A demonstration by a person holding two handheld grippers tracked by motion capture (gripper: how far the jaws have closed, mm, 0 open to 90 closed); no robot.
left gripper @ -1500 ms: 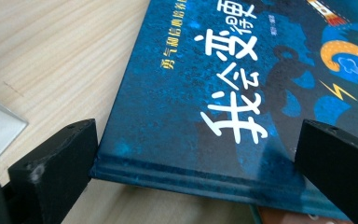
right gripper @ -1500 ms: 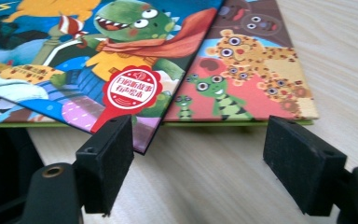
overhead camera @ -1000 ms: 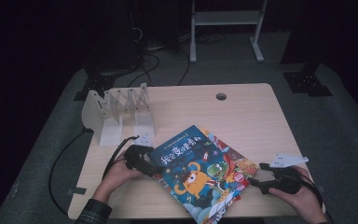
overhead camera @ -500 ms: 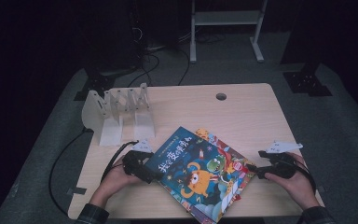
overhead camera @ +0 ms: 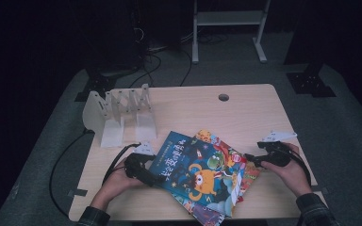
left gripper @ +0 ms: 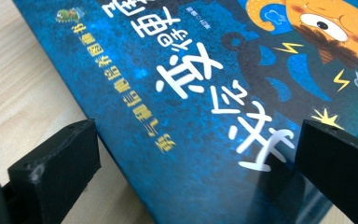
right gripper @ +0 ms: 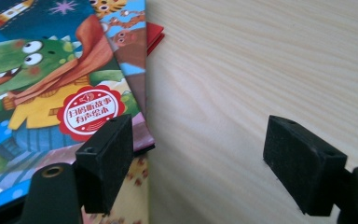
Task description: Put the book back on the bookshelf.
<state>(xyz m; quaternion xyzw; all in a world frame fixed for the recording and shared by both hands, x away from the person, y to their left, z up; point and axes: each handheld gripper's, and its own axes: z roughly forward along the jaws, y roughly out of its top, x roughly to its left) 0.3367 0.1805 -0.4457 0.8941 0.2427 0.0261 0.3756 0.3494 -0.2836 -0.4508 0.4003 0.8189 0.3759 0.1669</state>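
1. Setting: a lab or recording studio arranged for filmed tabletop work, not a home.
2. Work surface: one pale wooden table [overhead camera: 245, 113] with a round cable hole [overhead camera: 223, 97] near its far edge, standing on grey carpet [overhead camera: 344, 127].
3. Surroundings: dark, with black drapes or walls beyond the table's far edge; light falls on the tabletop alone.
4. Equipment: loose cables [overhead camera: 162, 52] lie on the floor past the far edge; the white metal legs of a frame [overhead camera: 228, 26] stand behind them; a black base plate [overhead camera: 309, 84] sits off the far right corner.
5. Fixture: a white slotted rack [overhead camera: 118, 110] stands at the table's far left corner.
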